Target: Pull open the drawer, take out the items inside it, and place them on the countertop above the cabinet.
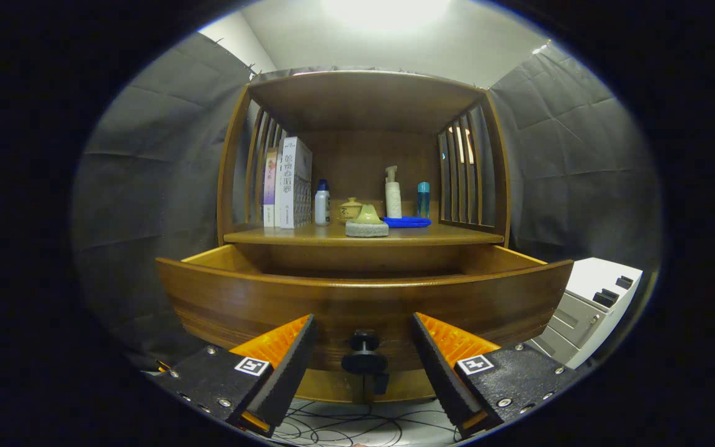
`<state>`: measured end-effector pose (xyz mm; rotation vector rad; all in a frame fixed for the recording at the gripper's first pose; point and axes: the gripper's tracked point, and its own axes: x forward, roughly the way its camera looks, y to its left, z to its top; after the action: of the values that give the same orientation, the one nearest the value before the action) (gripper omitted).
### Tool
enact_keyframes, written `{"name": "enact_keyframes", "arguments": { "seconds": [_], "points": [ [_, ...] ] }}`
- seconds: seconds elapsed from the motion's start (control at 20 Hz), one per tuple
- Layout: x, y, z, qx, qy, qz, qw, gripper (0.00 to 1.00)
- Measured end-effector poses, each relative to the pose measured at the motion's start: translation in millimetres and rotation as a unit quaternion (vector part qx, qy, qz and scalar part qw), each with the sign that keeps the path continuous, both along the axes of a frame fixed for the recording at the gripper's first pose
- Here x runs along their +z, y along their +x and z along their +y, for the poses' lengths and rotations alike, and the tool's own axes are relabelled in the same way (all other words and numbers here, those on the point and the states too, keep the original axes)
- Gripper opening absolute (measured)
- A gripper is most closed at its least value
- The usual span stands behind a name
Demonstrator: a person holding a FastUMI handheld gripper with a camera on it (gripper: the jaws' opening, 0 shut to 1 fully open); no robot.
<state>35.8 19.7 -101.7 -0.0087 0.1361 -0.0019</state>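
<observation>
**Drawer pulled out, gripper spread around the knob**

The gripper (364,357) hangs in front of the drawer (364,298) with its fingers spread wide, one on each side of the dark knob (364,354) and touching nothing. The knob sits low in the middle of the drawer front, between the two fingers.

The drawer stands out from the cabinet, its front panel well forward of the countertop (308,234) above it. From this low angle its inside is hidden behind the front panel, so what remains in it cannot be told.

On the countertop, behind the drawer, stand some books (288,183), a white bottle (322,203), a small lidded pot (350,210), a pump bottle (393,194) and a teal bottle (423,199). A grey round pad with a green cone (367,221) on it rests near the front edge, with a blue cloth (407,221) just beside it.

The drawer looks like solid wood, stiff and fairly heavy, and probably slides straight. The knob is small, hard and smooth; the narrow neck behind its head is likely the surest hold. Anything inside would need a reach from above, over the front panel.
</observation>
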Motion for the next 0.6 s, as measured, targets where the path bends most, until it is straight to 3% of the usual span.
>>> {"name": "enact_keyframes", "arguments": {
  "seconds": [0.6],
  "points": [
    [-29.5,15.4,1.6,-0.001,-0.019,0.024,1.000,0.94]
  ]
}}
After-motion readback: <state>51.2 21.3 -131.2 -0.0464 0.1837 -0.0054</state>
